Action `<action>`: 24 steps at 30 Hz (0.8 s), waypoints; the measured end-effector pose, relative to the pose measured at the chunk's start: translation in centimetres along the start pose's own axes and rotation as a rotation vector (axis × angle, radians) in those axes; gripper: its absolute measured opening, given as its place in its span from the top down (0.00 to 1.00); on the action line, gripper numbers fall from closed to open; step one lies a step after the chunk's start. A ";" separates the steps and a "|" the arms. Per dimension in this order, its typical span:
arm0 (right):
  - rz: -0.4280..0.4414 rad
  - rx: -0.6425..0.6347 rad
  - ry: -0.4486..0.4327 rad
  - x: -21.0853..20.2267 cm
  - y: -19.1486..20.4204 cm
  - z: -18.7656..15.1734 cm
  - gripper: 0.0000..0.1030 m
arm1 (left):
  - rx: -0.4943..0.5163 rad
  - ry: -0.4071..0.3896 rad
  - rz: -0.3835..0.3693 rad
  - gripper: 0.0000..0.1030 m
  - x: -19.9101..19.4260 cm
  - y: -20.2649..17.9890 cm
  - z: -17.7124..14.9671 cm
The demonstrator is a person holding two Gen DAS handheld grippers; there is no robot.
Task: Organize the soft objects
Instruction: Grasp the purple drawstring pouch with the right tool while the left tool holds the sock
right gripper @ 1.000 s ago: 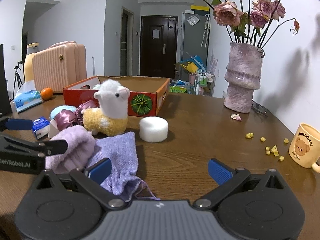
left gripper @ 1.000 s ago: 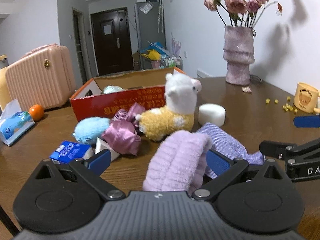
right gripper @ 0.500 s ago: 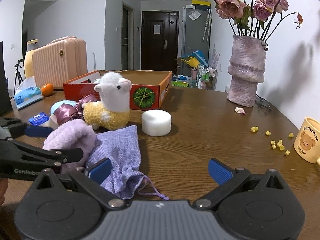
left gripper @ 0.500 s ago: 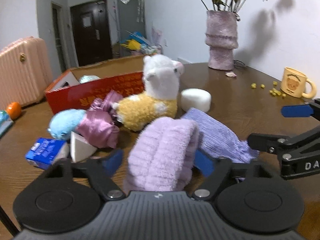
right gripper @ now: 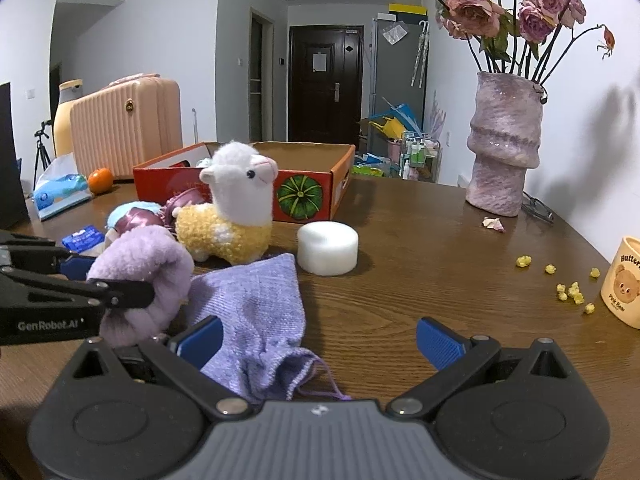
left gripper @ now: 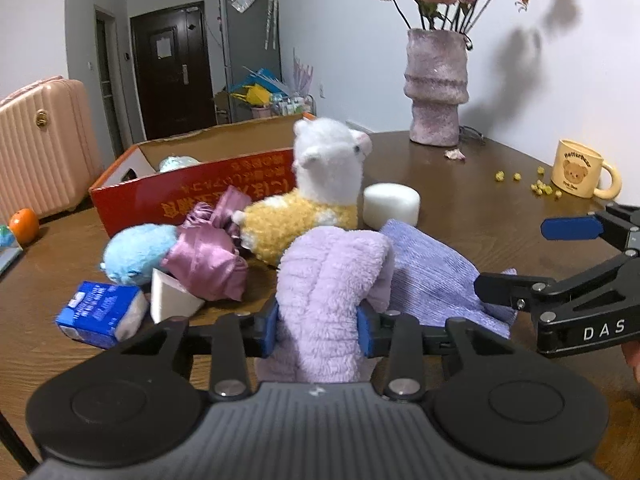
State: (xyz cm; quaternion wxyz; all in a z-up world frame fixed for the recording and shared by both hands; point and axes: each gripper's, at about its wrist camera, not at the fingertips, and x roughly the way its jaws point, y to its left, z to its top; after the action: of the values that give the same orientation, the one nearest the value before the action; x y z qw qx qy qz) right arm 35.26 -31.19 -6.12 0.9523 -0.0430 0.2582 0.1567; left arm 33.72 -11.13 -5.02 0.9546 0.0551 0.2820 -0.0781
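While pinched, fluffy lilac cloth [left gripper: 332,280] between left tool [left gripper: 318,326] pads.

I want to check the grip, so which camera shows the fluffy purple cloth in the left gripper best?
The left wrist view: the fluffy purple cloth sits centred, squeezed between both blue pads of the left gripper. The right wrist view shows the cloth only from the side at the left edge, partly behind a black finger.

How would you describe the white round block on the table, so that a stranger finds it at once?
Start at the red cardboard box on the wooden table. In front of it sits a toy alpaca; the white round block stands to its right, beside a lilac knitted cloth. It alone is smooth, plain and drum-shaped.
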 end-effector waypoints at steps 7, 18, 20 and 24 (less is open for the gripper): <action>0.019 -0.004 0.014 0.9 1.3 0.1 0.00 | -0.019 -0.018 0.037 0.64 -0.4 1.8 0.1; 0.025 -0.002 0.080 3.2 3.3 0.4 0.00 | -0.042 -0.049 0.073 0.64 -1.5 4.4 0.0; 0.031 0.004 0.095 3.6 3.5 0.4 0.00 | -0.043 -0.057 0.081 0.64 -1.7 4.7 0.0; 0.030 0.007 0.115 4.4 4.0 0.5 0.00 | -0.054 -0.069 0.085 0.64 -2.1 5.4 0.0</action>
State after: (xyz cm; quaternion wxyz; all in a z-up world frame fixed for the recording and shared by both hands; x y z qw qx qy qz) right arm 37.79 -26.07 -7.91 0.9336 -0.0445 0.3138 0.1673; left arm 32.94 -5.55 -3.52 0.9674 0.0385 0.2485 -0.0315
